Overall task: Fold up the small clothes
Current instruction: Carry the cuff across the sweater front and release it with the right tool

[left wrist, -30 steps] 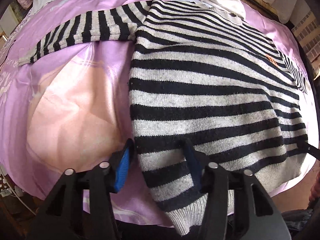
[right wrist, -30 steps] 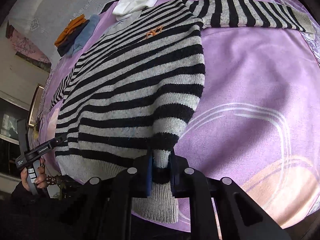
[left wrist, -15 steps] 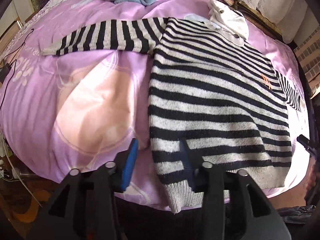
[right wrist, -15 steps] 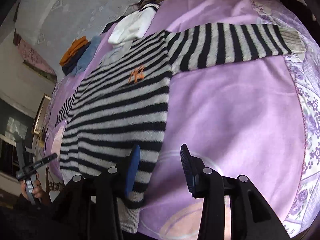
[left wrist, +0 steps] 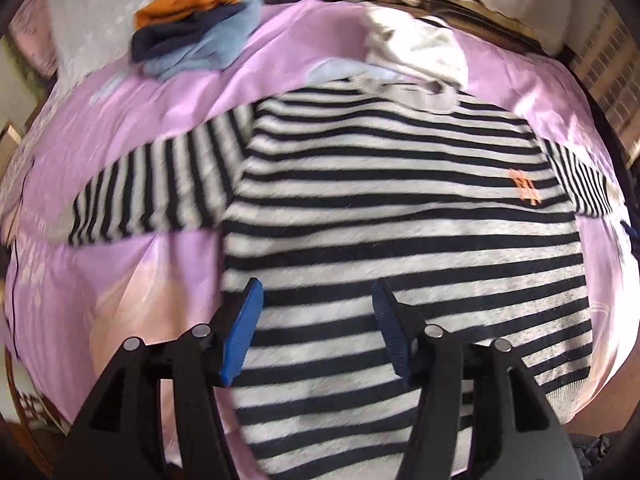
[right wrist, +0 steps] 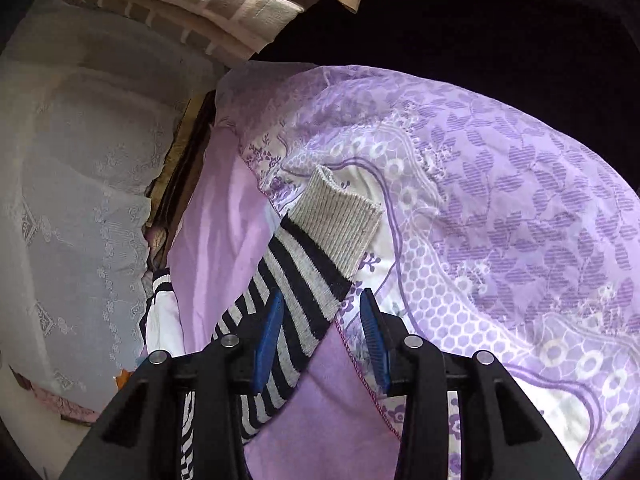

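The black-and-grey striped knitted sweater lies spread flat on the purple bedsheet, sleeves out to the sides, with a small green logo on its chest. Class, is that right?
Not quite: the logo is orange, not green. The left wrist view shows it on the chest of the black-and-grey striped knitted sweater, which does lie spread flat on the purple bedsheet, sleeves out to the sides.

I can read no text anywhere; the small orange emblem (left wrist: 525, 186) on the striped sweater (left wrist: 400, 220) is too blurred.
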A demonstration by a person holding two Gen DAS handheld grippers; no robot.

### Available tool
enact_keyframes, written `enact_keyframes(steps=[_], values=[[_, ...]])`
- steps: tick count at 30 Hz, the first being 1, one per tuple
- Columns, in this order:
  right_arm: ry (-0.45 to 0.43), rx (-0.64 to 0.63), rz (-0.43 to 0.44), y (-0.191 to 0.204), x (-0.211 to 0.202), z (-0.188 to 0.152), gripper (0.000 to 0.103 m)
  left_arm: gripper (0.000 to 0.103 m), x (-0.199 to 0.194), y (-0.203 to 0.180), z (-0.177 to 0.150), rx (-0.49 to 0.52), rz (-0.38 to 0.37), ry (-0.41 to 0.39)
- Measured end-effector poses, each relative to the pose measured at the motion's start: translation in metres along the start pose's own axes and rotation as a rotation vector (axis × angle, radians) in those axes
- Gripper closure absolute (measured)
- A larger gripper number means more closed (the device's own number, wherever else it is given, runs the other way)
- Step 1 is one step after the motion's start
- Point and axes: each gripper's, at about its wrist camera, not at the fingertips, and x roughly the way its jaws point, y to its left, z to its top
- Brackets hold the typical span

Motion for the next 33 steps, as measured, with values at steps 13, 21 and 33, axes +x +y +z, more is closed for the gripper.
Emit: enact_keyframes(steps=[13, 21, 33], values=[[0.092, 0.002, -0.031, -0.012, 0.039, 0.034, 0.062, 0.034, 0.039, -0.344, 0.042, 0.712, 0.039, -0.352], [0.071, -0.090, 0.041, 0.013, 0.025, 0.039, 0.095, 0.076, 0.092, -0.397, 0.052, 0.816, 0.074, -0.315], [0.106, -0.487, 0.273, 0.181, -0.016, -0.011, 0.095, 0.028, 0.045, -0.309, 0.098, 0.330, -0.457, -0.096]])
